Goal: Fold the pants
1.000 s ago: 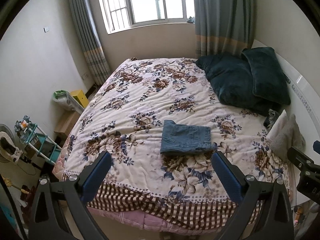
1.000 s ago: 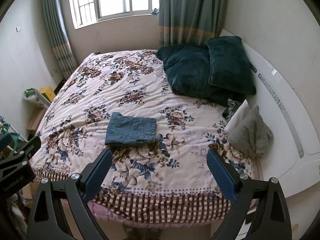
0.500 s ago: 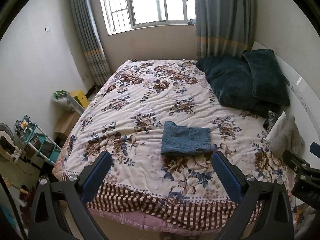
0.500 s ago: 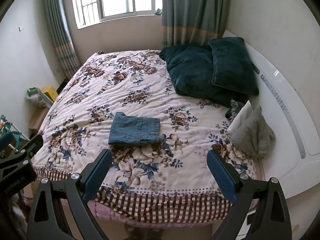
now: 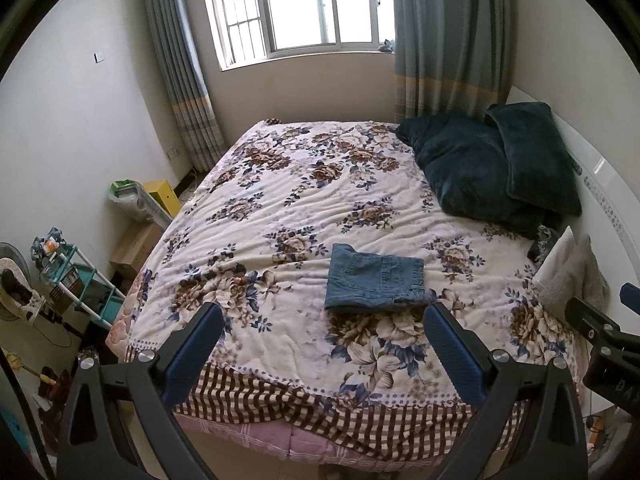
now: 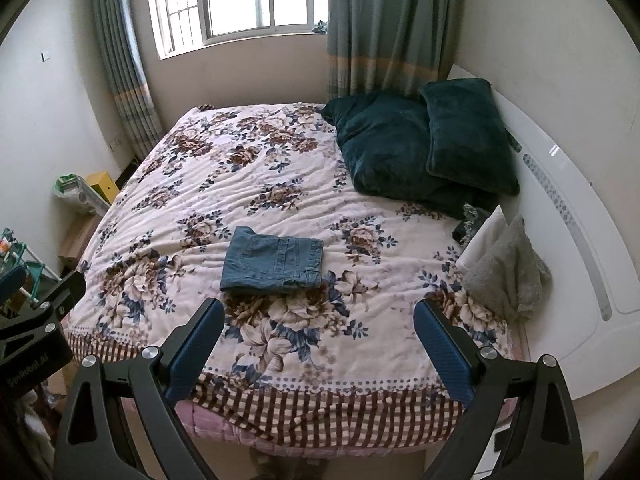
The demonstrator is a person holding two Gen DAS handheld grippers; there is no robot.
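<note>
Blue denim pants (image 5: pixel 376 279) lie folded into a flat rectangle on the floral bedspread (image 5: pixel 304 200), near the bed's foot; they also show in the right wrist view (image 6: pixel 276 262). My left gripper (image 5: pixel 320 332) is open and empty, held back from the bed's foot, well short of the pants. My right gripper (image 6: pixel 318 326) is open and empty too, held back to the right of the pants. The right gripper's body shows at the right edge of the left wrist view (image 5: pixel 600 344). The left gripper's body shows at the left edge of the right wrist view (image 6: pixel 32 320).
Dark teal pillows (image 5: pixel 500 168) and a grey towel (image 6: pixel 504 268) lie by the white headboard (image 6: pixel 560 208) on the right. A teal rack (image 5: pixel 76 276), a cardboard box and a yellow box (image 5: pixel 162 196) stand left of the bed. A window (image 5: pixel 300 4) and curtains are at the back.
Both grippers have drawn slightly back and up from the bed, so the bed and pants sit a little lower in view. The pants have not moved.
</note>
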